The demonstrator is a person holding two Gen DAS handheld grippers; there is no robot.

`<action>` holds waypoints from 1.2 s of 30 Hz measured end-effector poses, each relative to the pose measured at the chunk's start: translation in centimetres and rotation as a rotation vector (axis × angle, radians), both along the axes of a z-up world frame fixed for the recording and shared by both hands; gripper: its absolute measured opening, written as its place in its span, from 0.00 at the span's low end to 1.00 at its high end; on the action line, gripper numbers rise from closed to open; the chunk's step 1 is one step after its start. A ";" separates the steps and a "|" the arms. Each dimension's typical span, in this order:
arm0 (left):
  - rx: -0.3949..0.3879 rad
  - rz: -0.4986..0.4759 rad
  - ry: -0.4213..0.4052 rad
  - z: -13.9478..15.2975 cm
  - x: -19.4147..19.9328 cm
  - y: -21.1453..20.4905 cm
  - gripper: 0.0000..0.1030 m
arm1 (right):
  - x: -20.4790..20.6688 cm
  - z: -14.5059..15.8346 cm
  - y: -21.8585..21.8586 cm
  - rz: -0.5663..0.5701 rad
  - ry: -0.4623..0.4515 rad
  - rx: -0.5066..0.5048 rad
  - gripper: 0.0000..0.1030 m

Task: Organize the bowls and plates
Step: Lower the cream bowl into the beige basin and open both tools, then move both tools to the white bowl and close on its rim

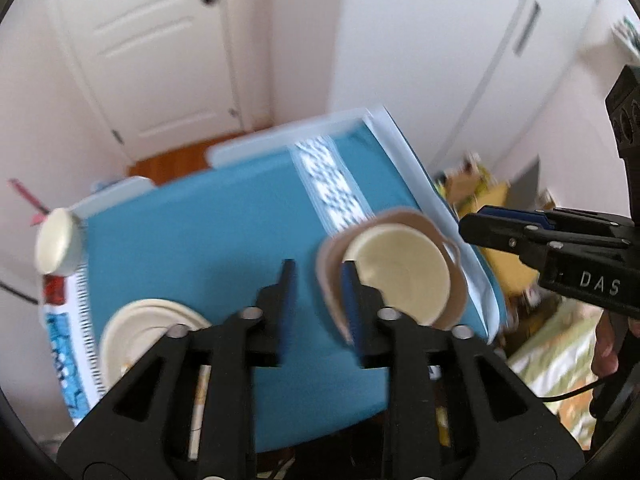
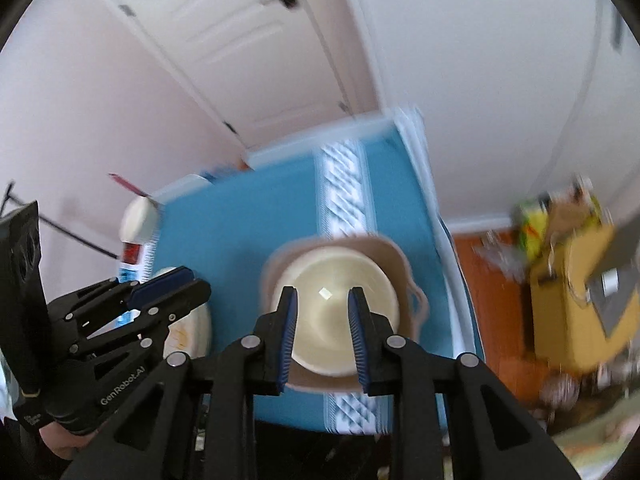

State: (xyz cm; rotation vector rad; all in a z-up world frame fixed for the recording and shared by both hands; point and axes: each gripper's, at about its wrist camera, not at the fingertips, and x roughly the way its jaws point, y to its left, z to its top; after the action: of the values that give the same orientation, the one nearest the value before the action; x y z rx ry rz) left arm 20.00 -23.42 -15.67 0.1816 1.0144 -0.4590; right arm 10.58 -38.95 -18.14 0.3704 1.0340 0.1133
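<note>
A cream bowl [image 2: 340,300] sits inside a tan handled dish [image 2: 394,258] on the blue tablecloth [image 2: 240,240]; both also show in the left wrist view, the bowl [image 1: 404,268] in the dish [image 1: 332,280]. A cream plate [image 1: 136,328] lies at the table's front left, and shows in the right wrist view [image 2: 188,332]. My left gripper [image 1: 318,308] is open and empty above the table, its right finger by the dish's left rim. My right gripper [image 2: 322,332] is open and empty, hovering over the bowl. Both views are blurred.
A small cream bowl [image 1: 58,246] stands at the table's left edge beside a blue and red carton [image 1: 60,320]. A white door [image 1: 152,52] and walls lie behind. Yellow boxes and clutter [image 2: 576,288] sit on the floor to the right.
</note>
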 end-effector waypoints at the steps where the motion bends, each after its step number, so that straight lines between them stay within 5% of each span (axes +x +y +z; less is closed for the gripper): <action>1: -0.008 0.030 -0.027 0.8 -0.1 1.0 0.71 | 0.1 0.6 0.4 0.019 -0.025 -0.002 0.23; 3: -0.031 0.111 -0.113 2.7 -0.7 3.4 0.98 | 0.8 2.3 1.7 0.071 -0.089 -0.006 0.32; 5: -0.050 0.180 -0.179 4.3 -1.3 5.8 0.99 | 1.6 3.4 3.0 0.122 -0.137 -0.013 0.73; 7: -0.045 0.239 -0.198 5.0 -1.2 7.9 0.99 | 2.4 4.2 4.7 0.178 -0.185 -0.015 0.89; 13: -0.030 0.513 -0.243 6.4 -0.4 16.5 0.99 | 5.7 5.7 10.7 0.316 -0.306 -0.068 0.97; 21: -0.086 0.697 -0.157 5.0 3.8 28.5 0.99 | 12.8 8.4 19.0 0.501 -0.351 -0.023 0.97; 27: -0.238 0.832 -0.029 -0.9 8.0 36.5 0.98 | 20.9 4.8 27.1 0.593 -0.211 -0.069 0.97; 33: -0.318 0.867 0.138 -8.9 13.4 39.1 0.58 | 27.7 -2.6 34.2 0.682 -0.039 -0.049 0.91; 36: -0.336 0.867 0.184 -11.8 15.5 39.2 0.45 | 29.7 -6.5 36.4 0.706 0.048 -0.035 0.67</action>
State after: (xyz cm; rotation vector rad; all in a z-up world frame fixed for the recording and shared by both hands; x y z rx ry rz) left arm 35.54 15.83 -27.49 -0.5975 1.0738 0.1579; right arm 40.31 -2.55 -24.66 -0.0391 1.1757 0.7206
